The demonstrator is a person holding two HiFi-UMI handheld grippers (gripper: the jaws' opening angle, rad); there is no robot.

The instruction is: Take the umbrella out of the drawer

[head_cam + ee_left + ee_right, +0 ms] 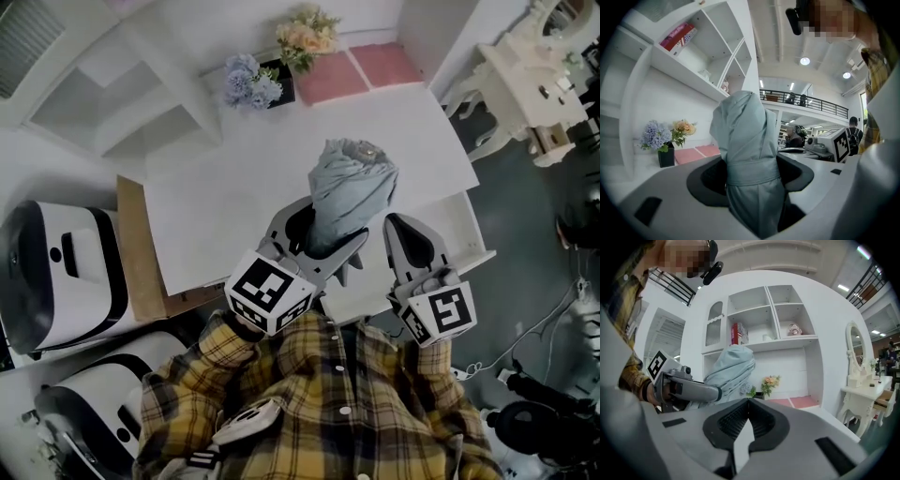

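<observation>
My left gripper (323, 239) is shut on a folded grey-blue umbrella (347, 192), gripping it round its strapped middle. The umbrella stands nearly upright above the white desk (234, 206), and in the left gripper view the umbrella (747, 150) fills the space between the jaws of the left gripper (750, 173). My right gripper (408, 234) hovers just to the right of it, over the open white drawer (464, 230). In the right gripper view the tips of the right gripper (749, 401) meet with nothing between them, and the umbrella (729, 369) shows at the left.
Blue flowers in a black vase (253, 82), peach flowers (305, 36) and pink mats (366, 70) lie at the desk's far side. A white shelf unit (122, 94) stands far left, white machines (56, 272) at the left, an ornate white dressing table (534, 75) at the right.
</observation>
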